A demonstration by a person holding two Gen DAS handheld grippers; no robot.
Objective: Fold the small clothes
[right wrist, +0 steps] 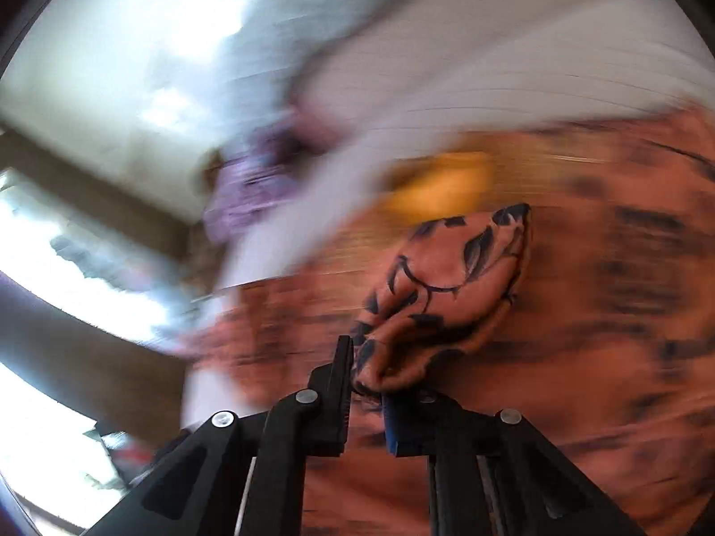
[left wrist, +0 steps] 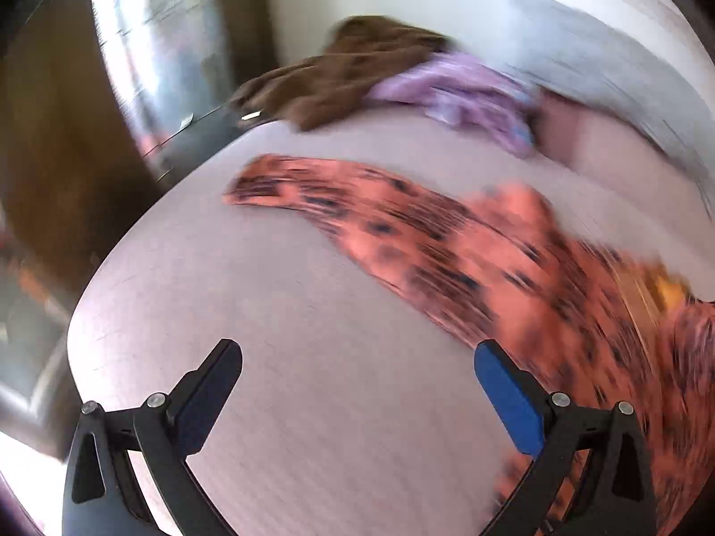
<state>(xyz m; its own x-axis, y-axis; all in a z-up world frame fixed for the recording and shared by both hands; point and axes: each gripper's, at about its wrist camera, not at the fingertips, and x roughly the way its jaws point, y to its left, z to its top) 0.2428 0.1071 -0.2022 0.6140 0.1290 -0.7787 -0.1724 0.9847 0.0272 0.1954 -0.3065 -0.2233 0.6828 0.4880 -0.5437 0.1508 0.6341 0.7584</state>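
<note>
An orange garment with dark leaf print (left wrist: 469,250) lies spread across the pale table (left wrist: 290,357), one long part reaching left. My left gripper (left wrist: 357,357) is open and empty above bare table, its right finger at the garment's near edge. In the right wrist view my right gripper (right wrist: 364,375) is shut on a bunched fold of the same orange garment (right wrist: 447,286), which sticks up sharply between the fingers. The rest of the cloth behind it is motion-blurred.
A brown garment (left wrist: 339,71) and a purple patterned one (left wrist: 460,89) lie piled at the table's far edge; the purple one shows blurred in the right wrist view (right wrist: 250,192). A yellow-orange patch (right wrist: 442,183) lies by the garment. The table's left edge (left wrist: 134,241) drops off.
</note>
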